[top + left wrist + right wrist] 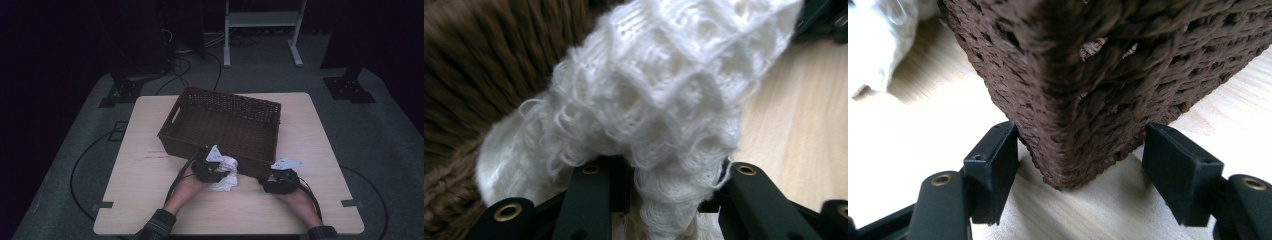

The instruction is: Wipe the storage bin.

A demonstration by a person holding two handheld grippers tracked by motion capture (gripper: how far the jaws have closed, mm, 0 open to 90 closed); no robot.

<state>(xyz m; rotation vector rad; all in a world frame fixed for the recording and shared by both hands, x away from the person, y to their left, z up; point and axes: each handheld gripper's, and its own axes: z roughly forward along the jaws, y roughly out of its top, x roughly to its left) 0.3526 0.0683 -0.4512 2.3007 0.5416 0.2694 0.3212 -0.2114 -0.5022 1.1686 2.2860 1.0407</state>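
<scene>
- White knitted cloth (224, 174) lies bunched on the table (150, 200), just off the middle of the near edge and pressed up against the near wall of the brown wicker basket (220, 125).
- Left tongs (212, 172) are clamped narrow on the cloth: in the left gripper view a rope of the knit (649, 110) runs down between the two black jaws, and a puffy fold bulges above them.
- Handling, as a judgement: light, soft, no stiffness at all. It will sag and trail from any one pinch. The open honeycomb knit has loose loops that could snag on the wicker rim.
- Best hold looks like a gathered wad, as taken now, rather than a single edge; lift high enough for the hanging part to clear the basket wall.
- Right tongs (281, 181) sit at the near right corner of the basket, well apart from the cloth. In the right gripper view the jaws (1075, 175) stand wide, one on either side of the woven corner (1083, 100). Pads look just off the wicker, not pressing.
- Cloth shows as a pale blur at the top left of the right gripper view (878, 45).
- Basket interior looks bare from the high view.
</scene>
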